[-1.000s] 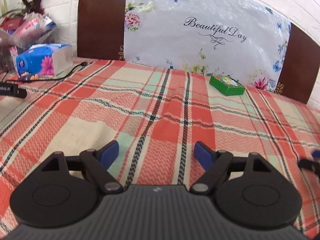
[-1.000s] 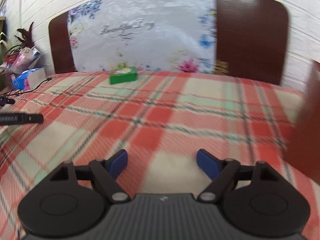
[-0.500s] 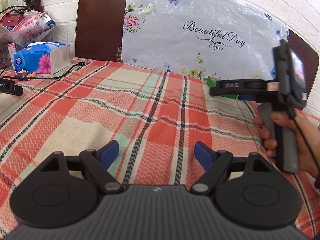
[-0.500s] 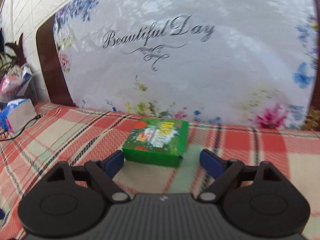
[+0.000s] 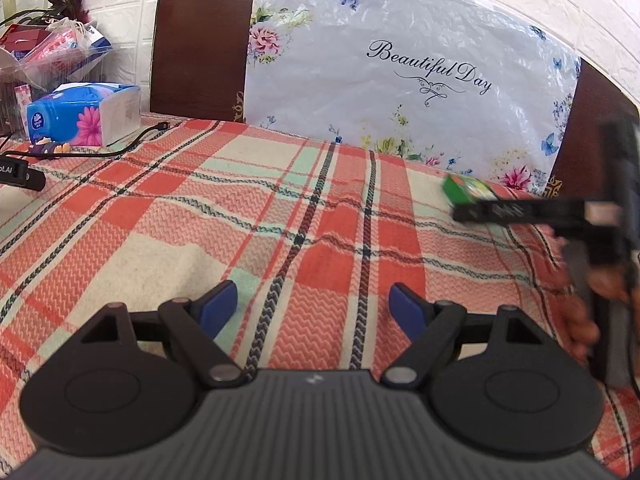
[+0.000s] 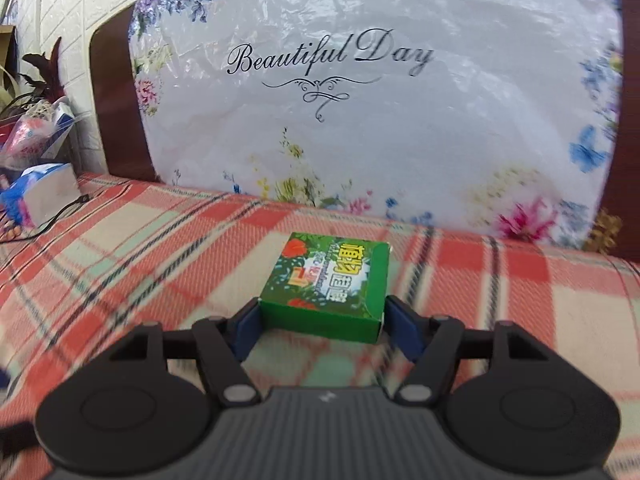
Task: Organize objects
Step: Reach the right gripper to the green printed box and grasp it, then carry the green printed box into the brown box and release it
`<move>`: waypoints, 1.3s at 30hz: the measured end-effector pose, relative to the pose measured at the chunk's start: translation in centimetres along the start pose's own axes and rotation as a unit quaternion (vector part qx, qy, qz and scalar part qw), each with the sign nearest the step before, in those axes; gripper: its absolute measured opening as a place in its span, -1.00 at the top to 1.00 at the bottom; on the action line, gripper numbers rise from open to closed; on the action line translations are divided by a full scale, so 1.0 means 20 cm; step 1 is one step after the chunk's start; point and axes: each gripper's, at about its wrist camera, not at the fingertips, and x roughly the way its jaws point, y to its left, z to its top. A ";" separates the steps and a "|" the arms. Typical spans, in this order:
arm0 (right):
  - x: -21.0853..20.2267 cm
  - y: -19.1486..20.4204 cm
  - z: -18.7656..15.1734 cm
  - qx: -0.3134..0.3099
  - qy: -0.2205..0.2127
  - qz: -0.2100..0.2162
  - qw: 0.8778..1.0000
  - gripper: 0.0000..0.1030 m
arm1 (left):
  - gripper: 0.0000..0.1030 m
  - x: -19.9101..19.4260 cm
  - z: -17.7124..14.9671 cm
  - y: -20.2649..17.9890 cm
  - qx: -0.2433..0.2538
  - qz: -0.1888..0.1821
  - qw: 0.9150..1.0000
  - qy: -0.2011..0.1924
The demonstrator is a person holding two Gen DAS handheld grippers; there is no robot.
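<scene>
A small green box with red flowers and printed characters sits between my right gripper's blue pads, which press its two sides. The box looks lifted slightly off the plaid cloth. In the left wrist view the green box shows at the far right, held by the right gripper, blurred. My left gripper is open and empty, low over the plaid cloth.
A floral pillow printed "Beautiful Day" leans on the brown headboard. A blue tissue pack, a black cable, a black device and bagged items lie at the left.
My right gripper has closed its pads on the green box, which now looks raised off the cloth. In the left view it has shifted right and lower. My left gripper has stayed put.
</scene>
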 end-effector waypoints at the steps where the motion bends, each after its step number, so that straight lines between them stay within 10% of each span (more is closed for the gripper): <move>1: -0.06 -0.01 -0.04 -0.002 0.001 0.001 1.000 -0.28 | -0.63 0.00 0.00 0.00 0.001 0.000 1.000 0.001; 13: -0.99 -0.27 -0.65 0.022 0.018 0.002 1.000 -0.28 | -0.81 -0.02 0.00 -0.14 0.052 0.033 0.997 0.053; 15: -1.09 -0.28 -0.72 0.028 0.011 -0.017 0.999 -0.42 | -0.81 -0.13 -0.01 -0.19 0.000 -0.037 0.997 0.073; 21: -1.15 -0.31 -0.75 0.045 0.007 -0.027 0.999 -0.72 | -0.60 -0.25 -0.05 -0.46 -0.109 -0.236 0.944 0.205; 28: -1.13 -0.27 -0.77 0.018 0.013 -0.046 0.999 -0.88 | -0.56 -0.18 -0.13 -0.81 -0.085 -0.273 0.915 0.285; 34: -1.07 -0.27 -0.73 0.001 0.020 -0.033 0.999 -0.55 | 0.04 -0.09 -0.13 -0.91 -0.082 -0.263 0.918 0.284; 39: -1.12 -0.28 -0.74 0.013 -0.005 -0.038 0.999 -0.24 | 0.11 -0.19 -0.07 -0.92 -0.070 -0.261 0.924 0.270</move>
